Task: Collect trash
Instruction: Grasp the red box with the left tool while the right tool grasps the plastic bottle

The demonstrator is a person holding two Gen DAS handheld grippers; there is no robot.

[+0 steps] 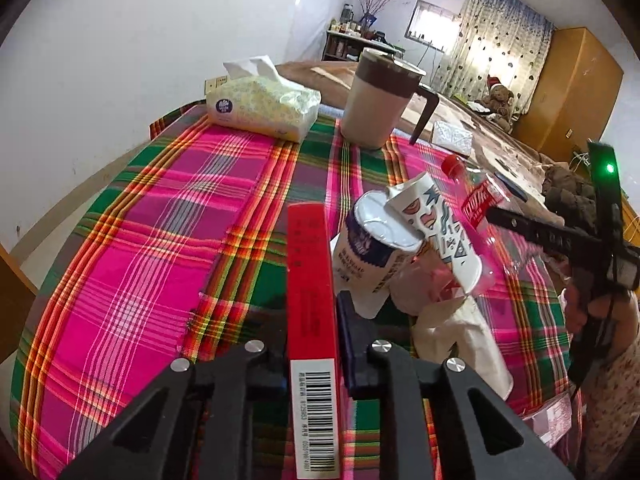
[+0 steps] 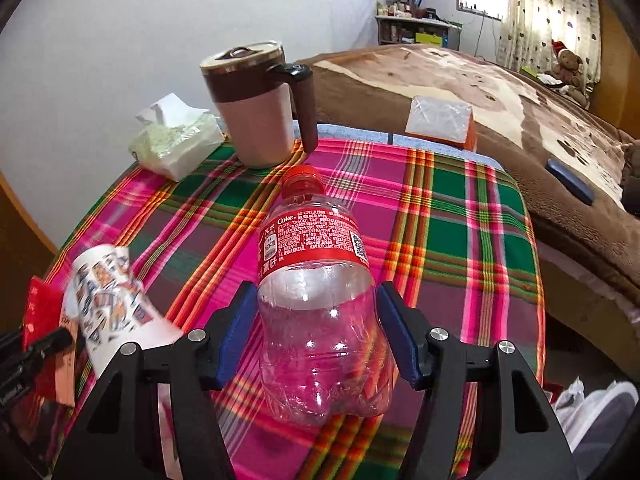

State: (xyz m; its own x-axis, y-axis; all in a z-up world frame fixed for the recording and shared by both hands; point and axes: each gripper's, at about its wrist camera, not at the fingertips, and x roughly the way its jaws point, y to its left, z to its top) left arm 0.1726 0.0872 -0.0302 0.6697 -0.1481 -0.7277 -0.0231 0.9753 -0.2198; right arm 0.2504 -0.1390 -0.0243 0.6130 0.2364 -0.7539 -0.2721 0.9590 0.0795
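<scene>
Plaid-covered surface beside a bed: my left gripper has its fingers clamped on a thin red box, my right gripper hugs the empty Coke bottle mid-surface, fingers barely touching; that slick plastic could squirt free

White wall, curtained window, wooden wardrobe

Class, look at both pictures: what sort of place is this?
Probably a bedroom in a home: a bed under a brown blanket, a teddy bear by patterned curtains, and a plaid-covered table.
</scene>
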